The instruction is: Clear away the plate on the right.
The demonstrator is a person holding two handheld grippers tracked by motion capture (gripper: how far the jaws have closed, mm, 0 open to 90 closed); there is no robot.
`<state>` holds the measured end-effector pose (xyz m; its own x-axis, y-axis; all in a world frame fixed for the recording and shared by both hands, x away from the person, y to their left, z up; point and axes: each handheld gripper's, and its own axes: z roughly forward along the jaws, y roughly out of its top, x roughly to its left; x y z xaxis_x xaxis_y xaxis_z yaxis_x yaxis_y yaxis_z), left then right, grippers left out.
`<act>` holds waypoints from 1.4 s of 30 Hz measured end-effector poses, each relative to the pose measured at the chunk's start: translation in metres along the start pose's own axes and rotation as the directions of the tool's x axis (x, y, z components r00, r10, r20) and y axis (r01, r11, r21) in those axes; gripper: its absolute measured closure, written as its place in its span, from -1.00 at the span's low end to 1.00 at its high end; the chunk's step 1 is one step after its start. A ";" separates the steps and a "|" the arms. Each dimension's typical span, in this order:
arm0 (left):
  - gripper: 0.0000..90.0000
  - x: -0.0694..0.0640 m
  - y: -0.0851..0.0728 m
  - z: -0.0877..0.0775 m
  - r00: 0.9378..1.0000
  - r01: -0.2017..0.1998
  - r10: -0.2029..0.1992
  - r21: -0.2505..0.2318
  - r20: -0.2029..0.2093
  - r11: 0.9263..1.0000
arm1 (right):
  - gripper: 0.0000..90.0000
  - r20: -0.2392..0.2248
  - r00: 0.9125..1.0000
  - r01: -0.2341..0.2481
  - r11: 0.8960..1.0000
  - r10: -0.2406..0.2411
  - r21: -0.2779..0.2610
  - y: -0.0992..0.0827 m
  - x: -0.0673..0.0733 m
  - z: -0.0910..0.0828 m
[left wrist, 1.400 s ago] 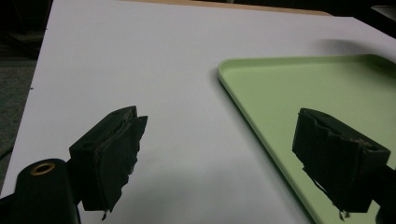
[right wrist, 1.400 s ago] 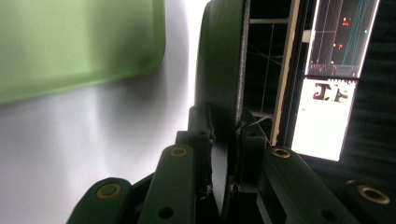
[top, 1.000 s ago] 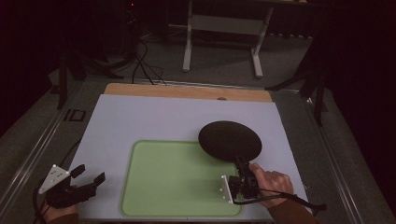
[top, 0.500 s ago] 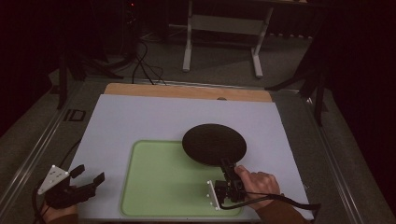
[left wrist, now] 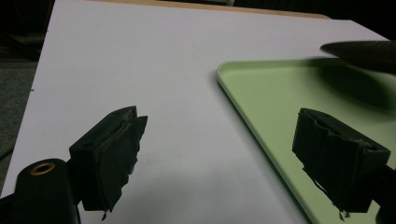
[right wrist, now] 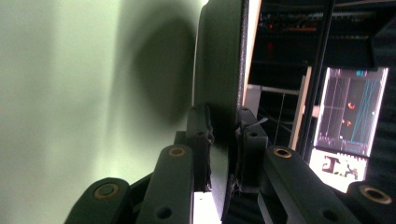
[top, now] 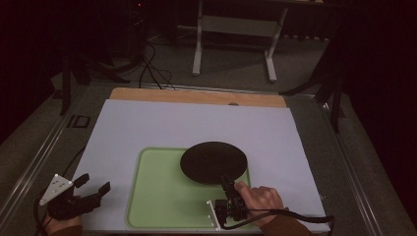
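Dim room, white worktop (top: 147, 123): right hand-held gripper (top: 227, 189) pinches round black plate (top: 213, 161) above pale green tray's (top: 152, 206) far right corner; left hand-held gripper (top: 93, 191) spread, idle. Judged: lowering onto tray next.

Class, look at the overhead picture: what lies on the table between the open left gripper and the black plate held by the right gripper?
In the high view, between the left gripper and the black plate lie bare white table surface and then the green tray, with nothing resting there.

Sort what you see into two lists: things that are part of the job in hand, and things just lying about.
Part of the job:
black plate
green tray
right gripper, clamped on the plate's rim

Just about:
left gripper, open and idle
floor cables
white table frame
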<state>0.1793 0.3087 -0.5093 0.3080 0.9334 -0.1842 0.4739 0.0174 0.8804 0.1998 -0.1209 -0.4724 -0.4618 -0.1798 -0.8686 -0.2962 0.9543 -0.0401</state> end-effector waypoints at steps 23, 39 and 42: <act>-0.66 0.001 0.000 0.000 1.000 0.007 -0.006 0.003 -0.003 1.000 | 0.92 -0.167 0.986 -0.006 0.984 -0.024 -0.178 0.051 0.023 -0.001; -0.66 0.002 -0.001 -0.001 1.000 0.013 -0.013 0.003 -0.002 1.000 | 0.68 -0.344 0.938 -0.113 0.975 0.040 -0.194 0.069 0.029 0.007; -0.66 0.002 -0.001 -0.001 1.000 0.014 -0.014 0.001 -0.002 1.000 | 0.52 -0.429 0.899 -0.184 0.967 0.092 -0.179 0.067 0.028 0.013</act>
<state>0.1787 0.3105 -0.5102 0.2992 0.9339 -0.1957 0.4795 0.0302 0.8770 0.1776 -0.0585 -0.5061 -0.8006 -0.1763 -0.5727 -0.3508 0.9127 0.2094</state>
